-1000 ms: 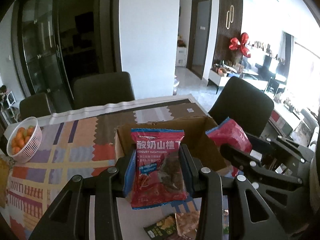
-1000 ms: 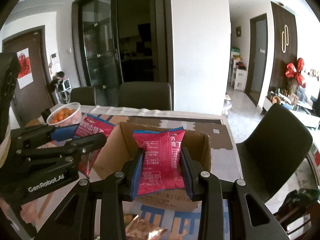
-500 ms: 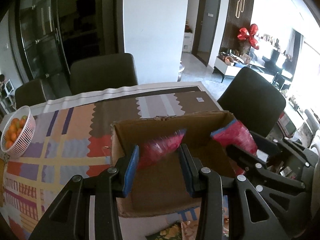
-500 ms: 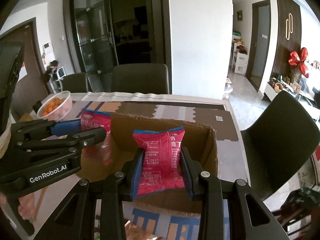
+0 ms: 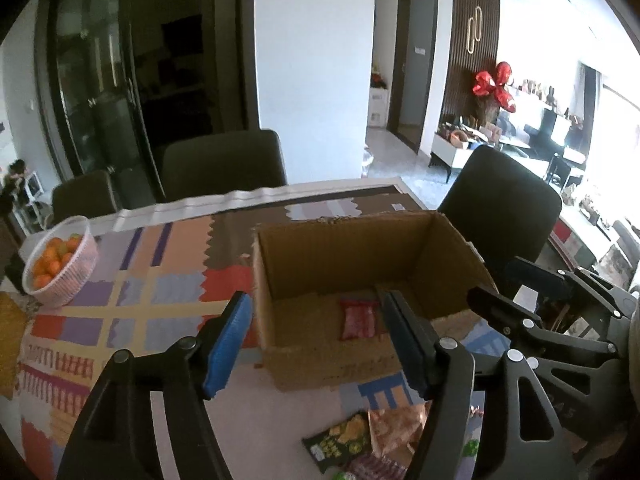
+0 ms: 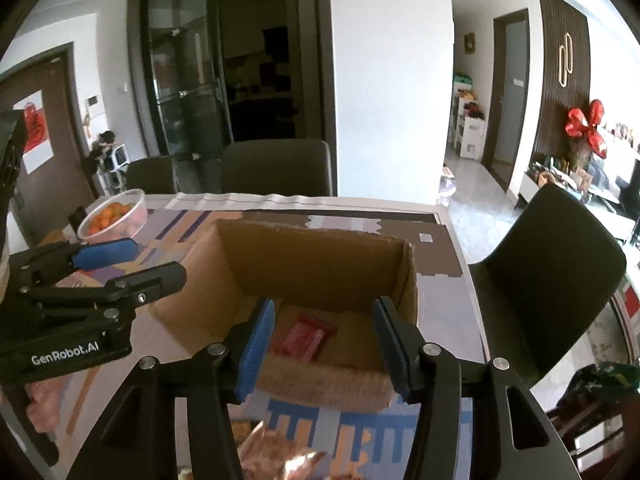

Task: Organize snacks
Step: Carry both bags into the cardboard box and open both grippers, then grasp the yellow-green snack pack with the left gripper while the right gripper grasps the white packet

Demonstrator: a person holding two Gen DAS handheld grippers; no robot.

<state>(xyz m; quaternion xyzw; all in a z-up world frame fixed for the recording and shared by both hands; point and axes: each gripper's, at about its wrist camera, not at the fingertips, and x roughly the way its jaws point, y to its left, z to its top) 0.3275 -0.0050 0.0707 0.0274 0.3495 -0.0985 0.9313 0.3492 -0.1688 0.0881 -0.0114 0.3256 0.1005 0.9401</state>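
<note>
An open cardboard box [image 5: 448, 252] stands on the patterned tablecloth; it also shows in the right wrist view [image 6: 320, 248]. A red snack packet [image 5: 358, 318] lies on the box floor, seen too in the right wrist view [image 6: 306, 336]. My left gripper [image 5: 316, 344] is open and empty, above the box's near left corner. My right gripper [image 6: 322, 344] is open and empty over the box's near wall. Loose snack packets [image 5: 360, 444] lie on the table in front of the box.
A white basket of oranges [image 5: 60, 268] sits at the table's far left. Dark chairs [image 5: 224, 164] stand behind the table and another chair [image 6: 552, 272] at its right side. A copper foil packet [image 6: 276, 456] lies near the front edge.
Both grippers held red snack packets over the box a second ago. Both have opened and let go; a red packet now lies in the box. Both grippers pulled back slightly.
</note>
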